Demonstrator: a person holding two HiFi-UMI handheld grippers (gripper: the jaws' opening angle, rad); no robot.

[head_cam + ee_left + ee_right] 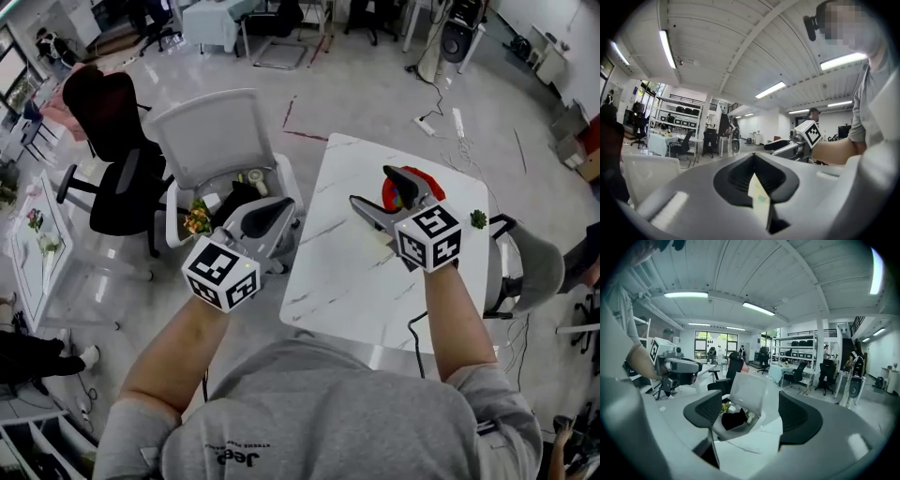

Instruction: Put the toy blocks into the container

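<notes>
A red container stands on the white marble table, mostly hidden behind my right gripper. Colourful toy blocks show inside it. The right gripper hovers just over the container with its jaws wide apart and nothing between them. In the right gripper view the right gripper looks past the table edge, and neither container nor blocks appear. My left gripper is held off the table's left side, above a chair seat. In its own view the left gripper has its pads together and is empty.
A white mesh office chair stands left of the table; flowers and other small items lie on its seat. A black chair is further left. A small green thing lies near the table's right edge, beside a grey chair.
</notes>
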